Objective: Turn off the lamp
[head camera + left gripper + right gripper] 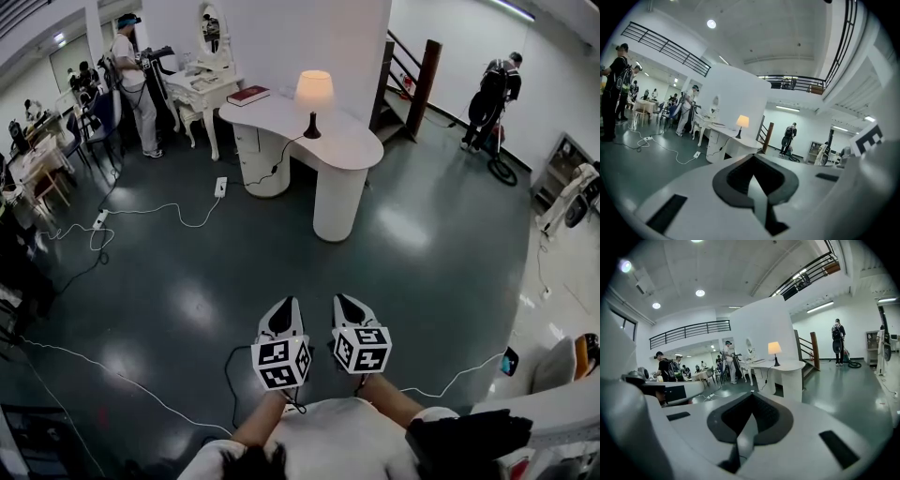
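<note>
Bright ceiling lights [700, 293], floor [403, 230] glare; lamp [314, 91] lit; fisheye edges (dark vignette).

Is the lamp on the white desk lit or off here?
On: the lamp has a shade glowing warm yellow in the head view and both gripper views.

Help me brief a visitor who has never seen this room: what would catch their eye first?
The glowing lamp on the curved white table, upper centre of the head view, stands out against the dark green floor. Next come the left gripper and right gripper, low in the frame, side by side, shut and empty, well short of the table.
</note>
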`<state>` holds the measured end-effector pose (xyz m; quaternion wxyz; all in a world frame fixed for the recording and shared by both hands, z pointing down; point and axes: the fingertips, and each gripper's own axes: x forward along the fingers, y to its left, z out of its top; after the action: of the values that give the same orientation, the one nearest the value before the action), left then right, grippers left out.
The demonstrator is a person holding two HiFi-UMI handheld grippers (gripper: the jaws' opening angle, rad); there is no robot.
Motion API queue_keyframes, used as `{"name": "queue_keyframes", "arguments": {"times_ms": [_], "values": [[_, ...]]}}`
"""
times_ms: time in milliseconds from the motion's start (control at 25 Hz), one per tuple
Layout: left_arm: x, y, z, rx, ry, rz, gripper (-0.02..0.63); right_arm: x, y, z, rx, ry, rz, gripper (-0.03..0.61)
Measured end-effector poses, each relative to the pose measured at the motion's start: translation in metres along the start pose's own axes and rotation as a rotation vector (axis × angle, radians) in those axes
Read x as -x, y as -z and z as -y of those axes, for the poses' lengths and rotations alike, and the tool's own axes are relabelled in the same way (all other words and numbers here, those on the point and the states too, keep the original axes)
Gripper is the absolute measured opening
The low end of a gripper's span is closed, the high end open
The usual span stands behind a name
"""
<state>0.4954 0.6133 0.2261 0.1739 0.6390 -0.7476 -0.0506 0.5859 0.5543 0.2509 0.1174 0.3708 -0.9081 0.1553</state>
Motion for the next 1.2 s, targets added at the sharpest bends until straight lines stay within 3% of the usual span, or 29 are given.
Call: {"name": "queue_keyframes", "arguments": {"times_ms": [640,920,1200], "values": [[-0.017,-0.014,-0.095,0.011,-0.023,-0.021,0.006,-0.060,0.008,-0.021,-0.054,0.104,-0.034,-0.002],[-0.039,-0.003,-0.112,0.021,-0.015,-0.061,0.006,-0.075,0.022,-0.001,-0.061,0.171,-0.092,-0.002],[-0.078,-0.009,-0.128,0.034,-0.019,-0.063,0.006,-0.122,0.007,0.008,-0.040,0.166,-0.098,-0.002]]}}
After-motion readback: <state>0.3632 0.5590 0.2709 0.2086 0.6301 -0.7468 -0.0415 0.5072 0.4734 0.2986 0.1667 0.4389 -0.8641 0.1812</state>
